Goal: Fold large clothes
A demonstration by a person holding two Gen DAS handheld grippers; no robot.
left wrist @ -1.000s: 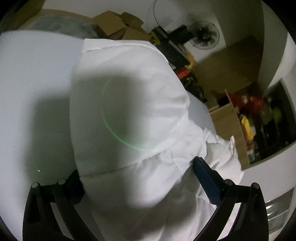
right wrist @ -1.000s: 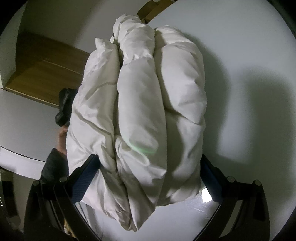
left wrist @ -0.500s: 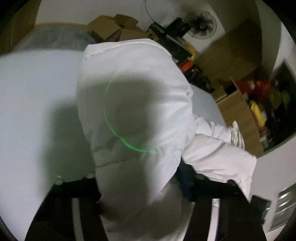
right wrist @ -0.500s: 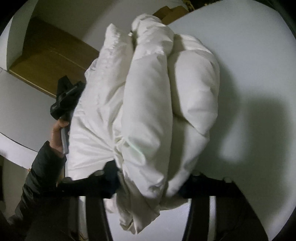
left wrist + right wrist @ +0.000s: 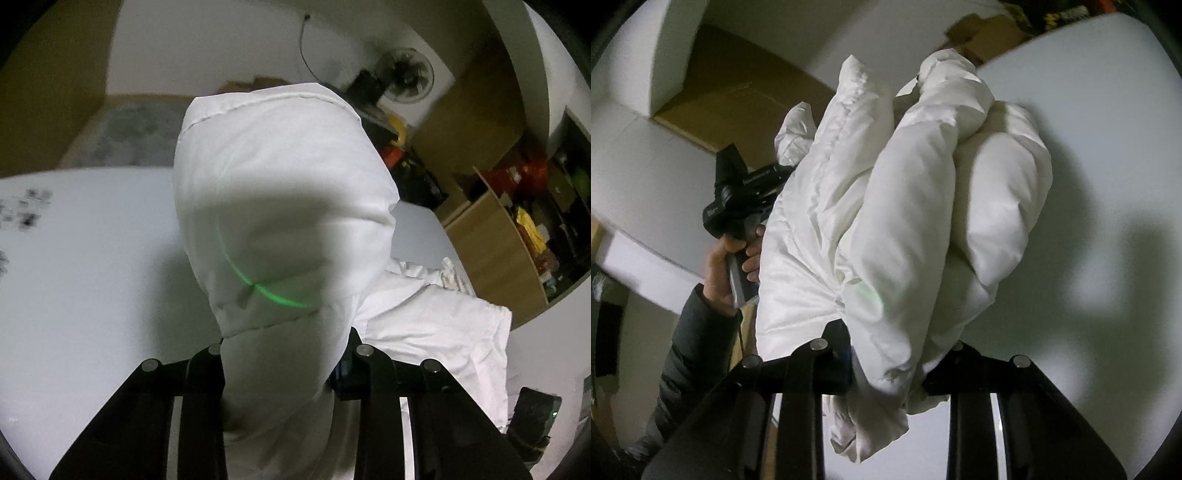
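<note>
A puffy white down jacket (image 5: 280,206) fills both views; in the right wrist view it (image 5: 905,206) is bunched into thick rolls. My left gripper (image 5: 284,354) is shut on one end of the jacket and holds it up above the white table (image 5: 81,266). My right gripper (image 5: 886,350) is shut on the other end, lifted over the table (image 5: 1108,184). The fingertips of both grippers are buried in fabric. The left gripper body and the person's hand (image 5: 735,251) show at the left of the right wrist view.
A wooden shelf unit (image 5: 509,236) with cluttered items stands to the right of the table. A fan (image 5: 406,79) and cardboard boxes (image 5: 982,33) sit beyond the far edge. A grey rug (image 5: 133,133) lies on the floor.
Both grippers went from wide open to shut on the jacket. The jacket has been lifted off the table, and both views now tilt up toward the room.
</note>
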